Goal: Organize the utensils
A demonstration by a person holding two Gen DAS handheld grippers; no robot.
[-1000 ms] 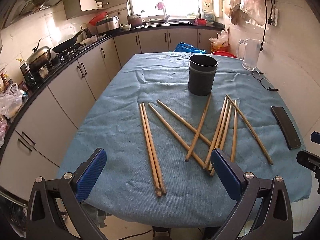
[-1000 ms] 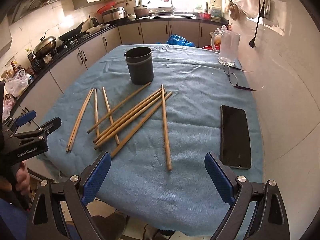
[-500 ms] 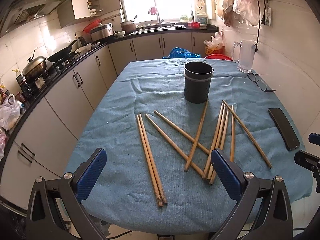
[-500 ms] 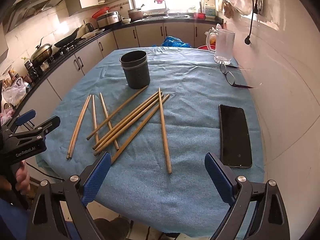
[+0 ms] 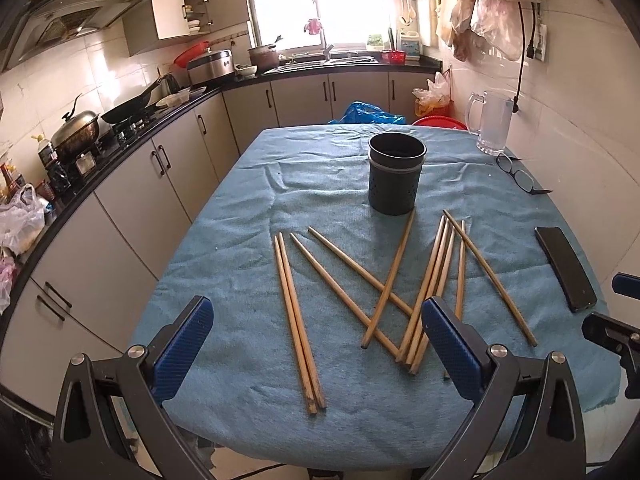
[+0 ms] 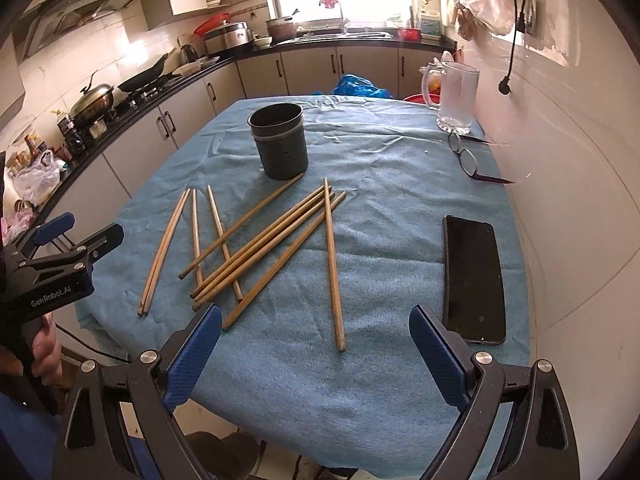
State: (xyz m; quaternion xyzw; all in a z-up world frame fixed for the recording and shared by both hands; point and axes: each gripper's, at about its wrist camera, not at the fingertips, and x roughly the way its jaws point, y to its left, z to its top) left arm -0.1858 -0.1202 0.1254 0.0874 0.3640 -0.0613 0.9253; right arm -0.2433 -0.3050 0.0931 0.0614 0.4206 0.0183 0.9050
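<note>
In the left wrist view the left gripper (image 5: 316, 336) hangs over the near edge of the table (image 5: 240, 208), its blue pads spread wide with nothing between them. Wooden chopsticks (image 5: 400, 280) lie scattered on the blue cloth between that edge and the middle: a straight pair (image 5: 298, 316) toward the left side, two singles slanting beside it, then a crossed bundle and more singles toward the right side. The black holder (image 5: 394, 178) stands upright past them, toward the far edge; one chopstick tip reaches its base. What can be seen of its inside looks dark and shows no chopsticks, so by my reading nothing has been sorted yet and the work is at its start, the approach to a first pick. The next move would call for lowering onto a stick that lies apart from the others, such as the left pair, and closing across its length, since the crossed ones would likely drag neighbours along. A phone (image 5: 566, 272) lies near the right edge, glasses (image 5: 520, 176) and a glass mug (image 5: 494, 122) near the far right corner. In the right wrist view the right gripper (image 6: 316, 354) also hovers off the near edge with its pads wide apart and empty. A lone chopstick (image 6: 333, 264) points almost straight at it, clear of the bundle (image 6: 268, 244) for most of its length, and looks like the easy first grab for this side. The holder (image 6: 280, 140) sits beyond the sticks, its visible interior bare, and the left gripper (image 6: 68, 248) shows at the left side, off the table.
</note>
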